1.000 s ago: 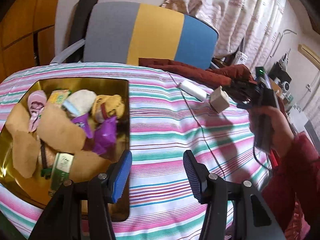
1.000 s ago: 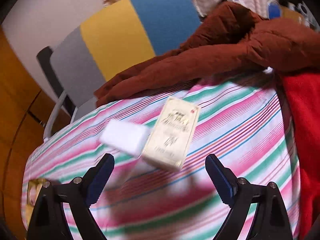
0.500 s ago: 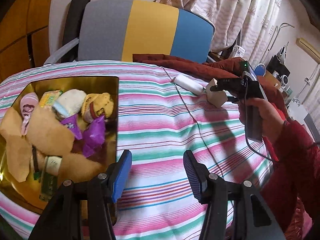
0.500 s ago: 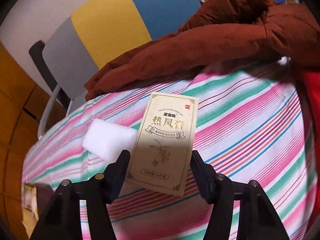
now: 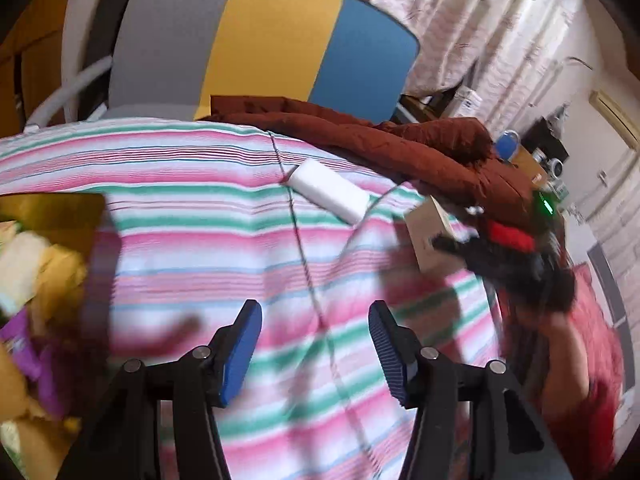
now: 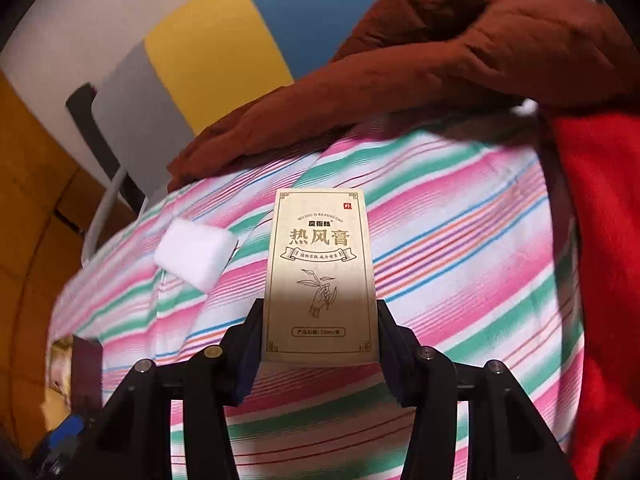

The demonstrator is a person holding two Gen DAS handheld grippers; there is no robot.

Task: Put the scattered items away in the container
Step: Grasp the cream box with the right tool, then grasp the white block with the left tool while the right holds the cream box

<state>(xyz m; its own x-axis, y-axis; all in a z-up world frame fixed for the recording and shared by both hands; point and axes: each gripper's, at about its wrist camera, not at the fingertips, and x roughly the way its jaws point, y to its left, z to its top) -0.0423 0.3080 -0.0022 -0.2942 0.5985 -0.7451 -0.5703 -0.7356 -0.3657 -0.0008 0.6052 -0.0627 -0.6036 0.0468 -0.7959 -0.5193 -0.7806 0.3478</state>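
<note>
Right claw — its jaws have just been closing and now clamp the near end of one tall beige cardboard box with gold lettering, pads on its two long sides, so the box points away along the fingers, ready for carrying. Left claw: its jaws have just been opening and stand apart with nothing between them, hovering over the pink, green and white striped cloth on the counter — judged free to take the next item. One white rectangular foam block lies loose on the cloth, just left of the box, across a thin cable. The gold container sits at the far left, already holding several soft items; blur prevents a count. One brown padded jacket lies along the far edge.
</note>
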